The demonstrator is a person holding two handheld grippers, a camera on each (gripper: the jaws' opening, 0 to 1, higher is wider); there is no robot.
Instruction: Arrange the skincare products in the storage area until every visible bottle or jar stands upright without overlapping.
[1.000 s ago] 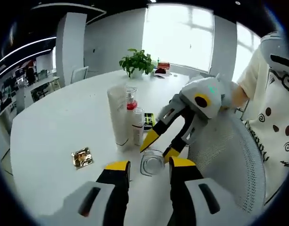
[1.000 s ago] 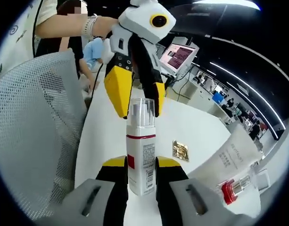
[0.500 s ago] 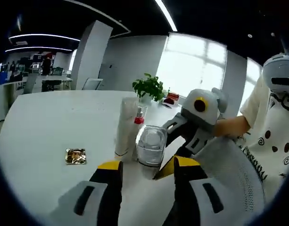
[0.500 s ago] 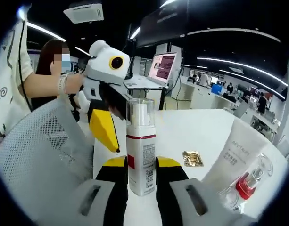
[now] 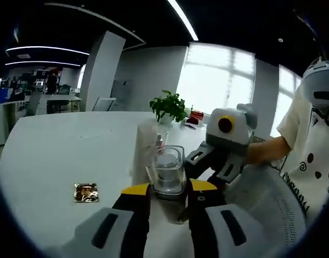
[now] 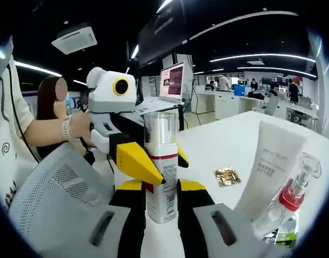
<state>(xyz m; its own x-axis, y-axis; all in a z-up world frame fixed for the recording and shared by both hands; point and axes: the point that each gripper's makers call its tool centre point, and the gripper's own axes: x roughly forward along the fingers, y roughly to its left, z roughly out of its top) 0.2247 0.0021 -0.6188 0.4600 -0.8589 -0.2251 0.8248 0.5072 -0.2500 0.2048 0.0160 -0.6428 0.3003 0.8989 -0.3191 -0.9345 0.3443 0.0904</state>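
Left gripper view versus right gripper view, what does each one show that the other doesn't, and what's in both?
Left gripper view alone: a clear jar clamped between its jaws, a potted plant and bright windows. Right gripper view alone: a pump bottle with a red band clamped between its jaws, and a laptop. Both: the white table, the gold sachet, the white tube and the red-collared bottle.
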